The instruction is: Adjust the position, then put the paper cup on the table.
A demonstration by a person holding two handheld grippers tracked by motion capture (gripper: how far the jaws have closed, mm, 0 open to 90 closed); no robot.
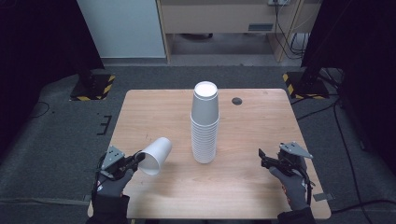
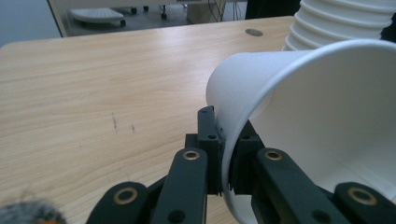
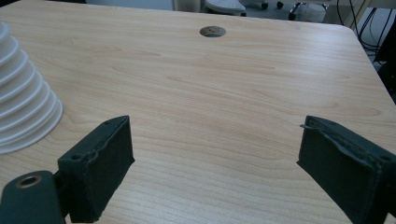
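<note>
Item: single paper cup [image 1: 155,155], tilted above the table [image 1: 154,112], left of the inverted cup stack [image 1: 204,123] — rim wall pinched in the left claw [image 2: 225,151]. Right claw [image 3: 212,172] gapes, empty. Step, as judged: cup in transit; next calls for placing it.

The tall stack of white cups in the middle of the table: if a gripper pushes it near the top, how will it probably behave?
The stack of cups stands tall on a narrow base on the table, so it would probably tip. The thin-walled cups look light, so a low push may slide it. The cup in the left gripper suggests the walls flex when pinched.
</note>
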